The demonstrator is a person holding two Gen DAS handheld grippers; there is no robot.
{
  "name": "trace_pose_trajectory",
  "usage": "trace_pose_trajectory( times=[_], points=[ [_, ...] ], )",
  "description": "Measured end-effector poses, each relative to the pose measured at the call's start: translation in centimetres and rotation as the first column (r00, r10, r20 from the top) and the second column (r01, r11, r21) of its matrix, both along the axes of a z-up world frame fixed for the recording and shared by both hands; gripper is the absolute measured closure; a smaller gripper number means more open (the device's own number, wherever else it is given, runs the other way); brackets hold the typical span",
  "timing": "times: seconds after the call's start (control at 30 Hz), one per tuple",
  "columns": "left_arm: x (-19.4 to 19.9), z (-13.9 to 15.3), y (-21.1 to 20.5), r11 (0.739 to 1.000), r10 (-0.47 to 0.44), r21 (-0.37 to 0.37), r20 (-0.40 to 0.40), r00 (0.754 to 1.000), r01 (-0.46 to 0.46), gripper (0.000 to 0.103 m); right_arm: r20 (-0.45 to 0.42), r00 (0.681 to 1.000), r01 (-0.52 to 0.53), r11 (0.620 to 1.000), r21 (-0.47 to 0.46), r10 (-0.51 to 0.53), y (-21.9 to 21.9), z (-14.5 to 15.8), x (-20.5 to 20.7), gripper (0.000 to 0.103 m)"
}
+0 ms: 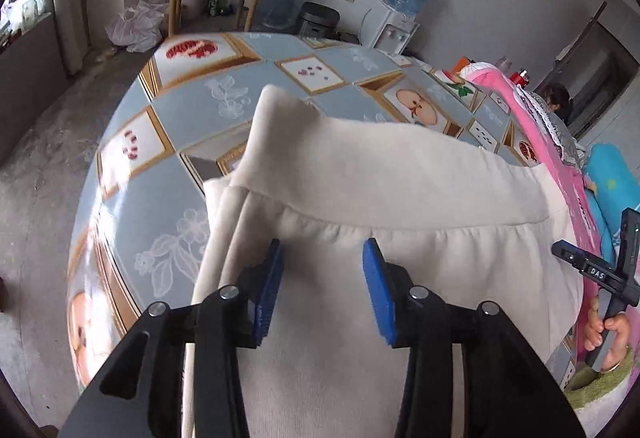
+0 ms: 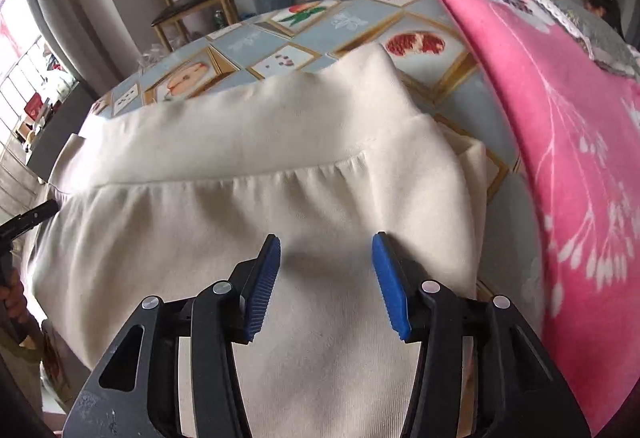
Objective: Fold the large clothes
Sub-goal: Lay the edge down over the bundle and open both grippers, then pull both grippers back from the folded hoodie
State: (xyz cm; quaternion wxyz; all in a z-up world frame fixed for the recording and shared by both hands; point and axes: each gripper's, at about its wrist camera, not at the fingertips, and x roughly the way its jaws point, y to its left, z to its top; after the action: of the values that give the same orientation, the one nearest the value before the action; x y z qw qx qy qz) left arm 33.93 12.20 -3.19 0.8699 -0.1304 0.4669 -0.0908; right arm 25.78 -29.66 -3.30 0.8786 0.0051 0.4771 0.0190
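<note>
Both tools gape, nothing pinched: left tool, right tool over cream garment lying folded on table, waistband end far side, pink blanket beside.

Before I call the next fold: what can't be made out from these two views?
- Cream garment: its near part runs off the bottom edge in both wrist views, behind the left hand-held gripper and right hand-held gripper.
- Table under the garment: covered.
- Pink blanket: cut off by the right edge.
</note>
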Motion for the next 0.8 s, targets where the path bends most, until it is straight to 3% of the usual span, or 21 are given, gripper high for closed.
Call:
trace_pose_trajectory(
  times=[0.1, 0.17, 0.23, 0.27, 0.3, 0.4, 0.57, 0.7, 0.8],
  points=[
    [2.4, 1.2, -1.2, 1.0, -0.006, 0.008, 0.02, 1.0, 0.006, 0.058, 0.047, 0.999, -0.018, 1.0, 0.021, 0.017, 1.1, 2.0, 2.5, 0.051],
    [4.8, 0.3, -1.8, 1.0, -0.003, 0.015, -0.02, 1.0, 0.003, 0.053, 0.059, 0.998, -0.005, 0.999, 0.036, 0.003, 1.4, 2.5, 5.0, 0.047],
    [6.5, -1.5, -1.5, 0.999, 0.033, 0.038, -0.065, 0.997, -0.031, 0.053, 0.017, 0.999, 0.049, 0.999, -0.018, -0.048, 0.9, 1.1, 7.3, 0.046],
    [6.4, -1.5, -1.2, 0.999, 0.042, 0.022, -0.036, 0.998, -0.042, 0.053, -0.024, 0.997, 0.074, 0.997, -0.022, -0.074, 0.1, 0.1, 8.1, 0.047],
    [6.3, -1.4, -1.1, 0.999, 0.04, 0.026, -0.043, 0.998, -0.039, 0.053, -0.056, 0.995, 0.09, 0.995, 0.035, -0.088, -0.9, -0.6, 8.6, 0.048],
    [4.4, 0.4, -1.2, 0.998, 0.027, 0.055, -0.026, 0.999, -0.026, 0.054, -0.033, 0.994, 0.106, 0.993, 0.058, -0.104, -1.4, 1.0, 6.4, 0.051],
    [-2.7, 3.4, -3.7, 0.988, -0.11, 0.112, 0.027, 0.994, 0.106, 0.053, 0.054, 0.998, 0.014, 0.995, 0.095, -0.019, 0.5, 4.6, -2.7, 0.038],
    [-7.7, 1.9, -7.1, 0.962, -0.206, 0.187, 0.012, 0.978, 0.2, 0.045, 0.031, 0.999, -0.03, 0.998, 0.055, 0.028, 3.5, 2.4, -9.2, 0.034],
    [-9.1, -1.0, -8.7, 0.937, -0.207, 0.29, 0.008, 0.978, 0.196, 0.044, -0.022, 1.0, 0.008, 1.0, 0.021, -0.008, 4.8, -1.4, -10.5, 0.033]
  ],
)
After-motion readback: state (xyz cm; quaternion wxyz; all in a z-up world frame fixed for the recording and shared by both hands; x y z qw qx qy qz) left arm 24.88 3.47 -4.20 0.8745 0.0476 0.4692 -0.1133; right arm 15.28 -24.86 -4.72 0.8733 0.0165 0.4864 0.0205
